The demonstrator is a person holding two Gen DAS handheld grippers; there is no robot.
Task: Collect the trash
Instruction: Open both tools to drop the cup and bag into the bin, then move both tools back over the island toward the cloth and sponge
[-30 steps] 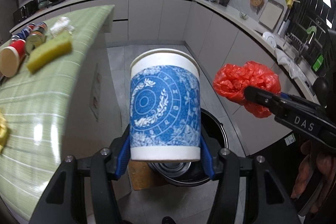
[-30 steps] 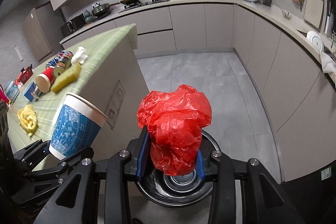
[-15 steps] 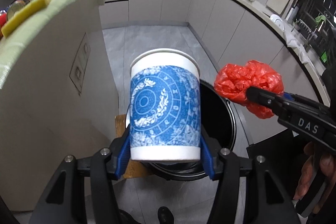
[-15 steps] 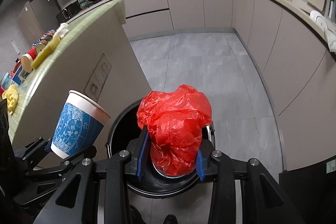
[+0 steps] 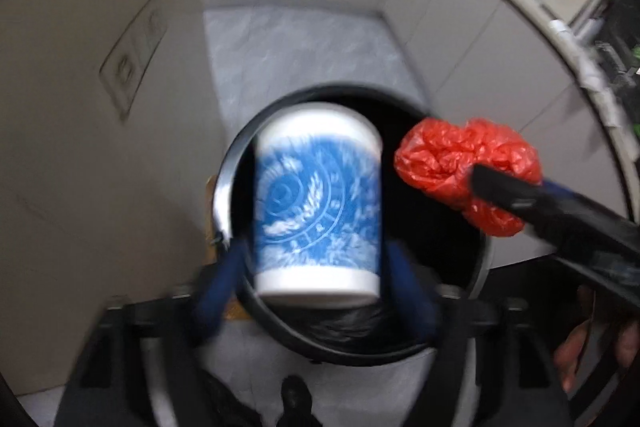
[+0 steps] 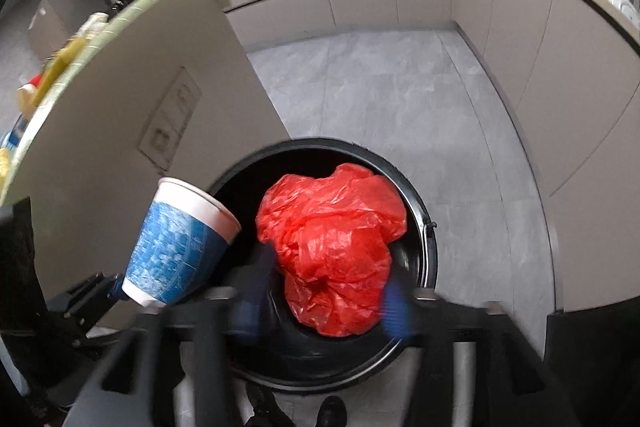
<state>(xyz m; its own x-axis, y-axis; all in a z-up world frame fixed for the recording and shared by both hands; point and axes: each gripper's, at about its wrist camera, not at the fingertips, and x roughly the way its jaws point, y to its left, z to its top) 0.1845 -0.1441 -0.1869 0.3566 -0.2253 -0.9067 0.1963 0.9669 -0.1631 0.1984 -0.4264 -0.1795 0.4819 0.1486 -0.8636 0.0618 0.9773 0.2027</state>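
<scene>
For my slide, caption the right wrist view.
Right gripper opening, red bag between its jaws over the black bin; paper cup alongside.

Motion-blurred blue tool pads; bin depths hidden.

A blue-and-white patterned paper cup hung upright over the round black trash bin. Beside it, a crumpled red plastic bag hung over the same opening.
</scene>
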